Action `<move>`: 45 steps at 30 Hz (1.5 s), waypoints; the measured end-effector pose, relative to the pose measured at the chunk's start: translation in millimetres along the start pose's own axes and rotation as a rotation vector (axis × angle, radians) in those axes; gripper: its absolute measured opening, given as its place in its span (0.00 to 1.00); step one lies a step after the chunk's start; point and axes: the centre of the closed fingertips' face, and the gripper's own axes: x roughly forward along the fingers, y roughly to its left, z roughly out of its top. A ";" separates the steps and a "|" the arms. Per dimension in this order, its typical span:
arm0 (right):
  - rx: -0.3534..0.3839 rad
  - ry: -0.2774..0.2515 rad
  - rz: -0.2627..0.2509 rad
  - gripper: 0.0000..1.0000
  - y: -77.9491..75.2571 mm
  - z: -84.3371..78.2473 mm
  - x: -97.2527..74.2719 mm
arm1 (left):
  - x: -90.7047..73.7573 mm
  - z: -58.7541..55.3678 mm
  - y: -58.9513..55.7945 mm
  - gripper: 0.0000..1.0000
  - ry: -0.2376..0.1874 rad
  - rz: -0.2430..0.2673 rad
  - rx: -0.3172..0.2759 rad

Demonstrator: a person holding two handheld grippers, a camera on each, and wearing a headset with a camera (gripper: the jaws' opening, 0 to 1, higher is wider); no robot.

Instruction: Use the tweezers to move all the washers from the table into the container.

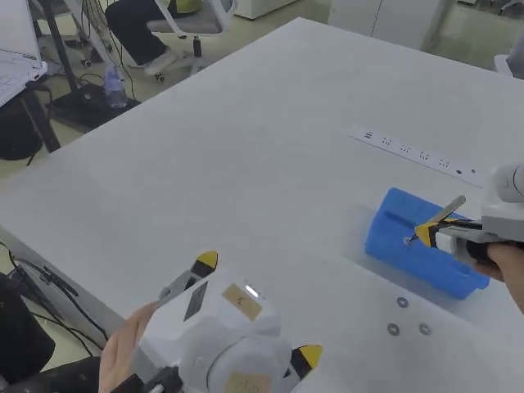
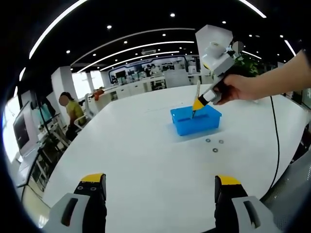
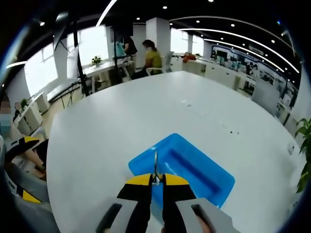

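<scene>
Now three washers (image 1: pixel 402 303) are lying on the table (image 1: pixel 270 147) near the tweezers (image 1: pixel 446 211), whose tips are hanging over the blue container (image 1: pixel 409 260); the right gripper (image 1: pixel 427 233) is clamping the tweezers. The left gripper (image 1: pixel 258 307) is gaping empty, well apart. A weak pinch risks flicking a washer off the near edge; beyond, the table is lying open.

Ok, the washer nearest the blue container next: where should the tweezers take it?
Probably by its ring wall: one tip of the tweezers in the hole, the other outside the rim, coming straight down. The washer lies flat on the table, so its edge offers little to pinch from the side.
</scene>
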 end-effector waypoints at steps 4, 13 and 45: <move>-0.024 0.042 0.000 0.04 -2.7 -9.2 10.8 | 0.3 -0.6 0.4 0.95 0.003 0.002 -0.001; -0.041 0.086 0.012 0.04 -4.5 -19.0 25.5 | 0.9 -1.9 -0.3 0.94 0.011 -0.001 -0.002; -0.055 0.135 0.038 0.04 -14.3 -22.9 41.1 | 2.7 -6.8 -1.4 0.93 0.037 0.000 0.011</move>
